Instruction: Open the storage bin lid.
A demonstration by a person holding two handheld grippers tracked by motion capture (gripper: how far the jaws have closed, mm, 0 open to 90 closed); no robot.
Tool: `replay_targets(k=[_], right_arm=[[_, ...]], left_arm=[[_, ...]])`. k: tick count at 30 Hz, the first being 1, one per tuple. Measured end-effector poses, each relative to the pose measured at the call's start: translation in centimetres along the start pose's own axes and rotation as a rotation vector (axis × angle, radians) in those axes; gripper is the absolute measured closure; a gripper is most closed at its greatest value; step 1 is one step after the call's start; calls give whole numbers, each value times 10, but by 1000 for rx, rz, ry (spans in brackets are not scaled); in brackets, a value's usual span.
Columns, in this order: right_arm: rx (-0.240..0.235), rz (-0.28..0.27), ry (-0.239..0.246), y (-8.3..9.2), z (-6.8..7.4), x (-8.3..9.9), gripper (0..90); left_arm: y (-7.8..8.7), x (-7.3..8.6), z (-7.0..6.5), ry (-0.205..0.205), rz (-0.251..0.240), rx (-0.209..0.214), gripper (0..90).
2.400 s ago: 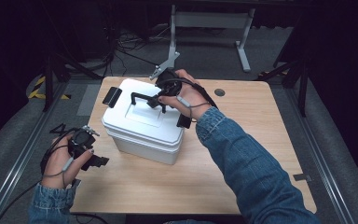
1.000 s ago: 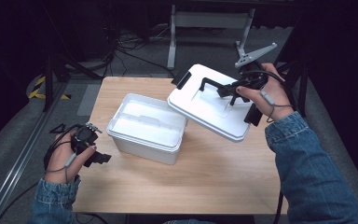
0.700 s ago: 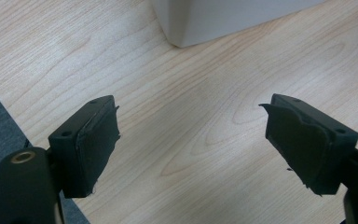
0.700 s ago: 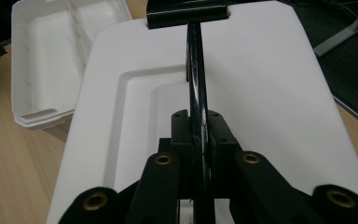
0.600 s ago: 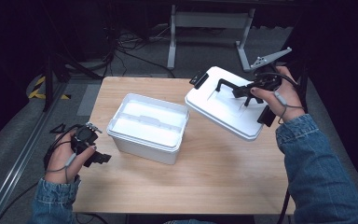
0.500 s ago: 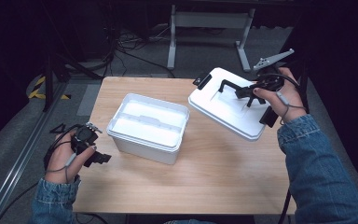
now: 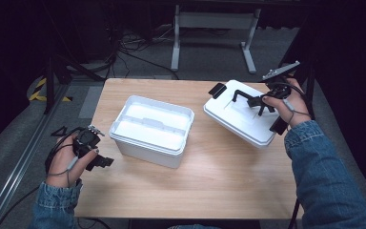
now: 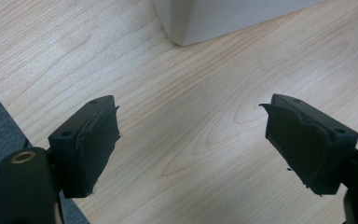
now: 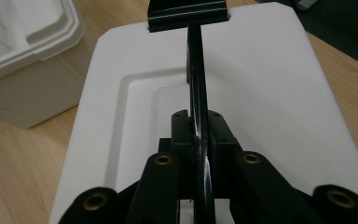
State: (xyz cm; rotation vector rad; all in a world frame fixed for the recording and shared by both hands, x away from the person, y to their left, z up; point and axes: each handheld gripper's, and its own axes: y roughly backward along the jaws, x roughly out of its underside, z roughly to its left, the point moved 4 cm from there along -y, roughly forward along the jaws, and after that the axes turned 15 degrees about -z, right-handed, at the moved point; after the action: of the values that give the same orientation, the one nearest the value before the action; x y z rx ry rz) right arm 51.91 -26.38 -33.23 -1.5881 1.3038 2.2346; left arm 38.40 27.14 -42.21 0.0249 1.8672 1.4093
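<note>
White lid: tilted over the counter's right side, black handle pinched by right hand-held gripper. Open white box: mid-counter. Left hand-held gripper: jaws spread, empty.

Open white box stands left of centre on the surface; it blocks your direct path between the two sides. Near strip of the surface, in front of the box, lies bare: you can pass a gripper across there. White lid with its black handle takes up the far right corner. A bare gap between box and lid admits a gripper. Bare wood lies between the jaws of your left gripper.
</note>
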Motion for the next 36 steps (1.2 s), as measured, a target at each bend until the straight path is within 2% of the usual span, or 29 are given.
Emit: replay_targets(k=[10, 12, 14, 16, 17, 18, 26, 28, 36], right_arm=[[-3, 42, -37, -23, -14, 33, 842], [-3, 52, -41, -28, -16, 40, 841], [-4, 59, -41, -32, -16, 45, 841], [-6, 64, -42, -35, -16, 50, 841], [-6, 64, -42, -35, -16, 50, 841], [-7, 64, -44, -37, -16, 52, 841], [-6, 61, -51, -46, -18, 67, 841], [-11, 64, -56, -48, -18, 71, 841], [-12, 72, -67, -54, -20, 82, 841]], left_arm=[[-1, 0, 0, 3, 5, 1, 180], [-2, 1, -1, -4, 9, 5, 180], [-2, 0, 0, -32, 11, -3, 180], [-2, 0, 0, -29, 12, -3, 180], [-2, 0, 0, -28, 11, -4, 180], [-2, 1, -1, -7, 11, 3, 180], [-2, 0, 0, -23, 14, -4, 180], [-3, 1, -1, -4, 15, 2, 180], [-3, 1, -1, -10, 16, 0, 180]])
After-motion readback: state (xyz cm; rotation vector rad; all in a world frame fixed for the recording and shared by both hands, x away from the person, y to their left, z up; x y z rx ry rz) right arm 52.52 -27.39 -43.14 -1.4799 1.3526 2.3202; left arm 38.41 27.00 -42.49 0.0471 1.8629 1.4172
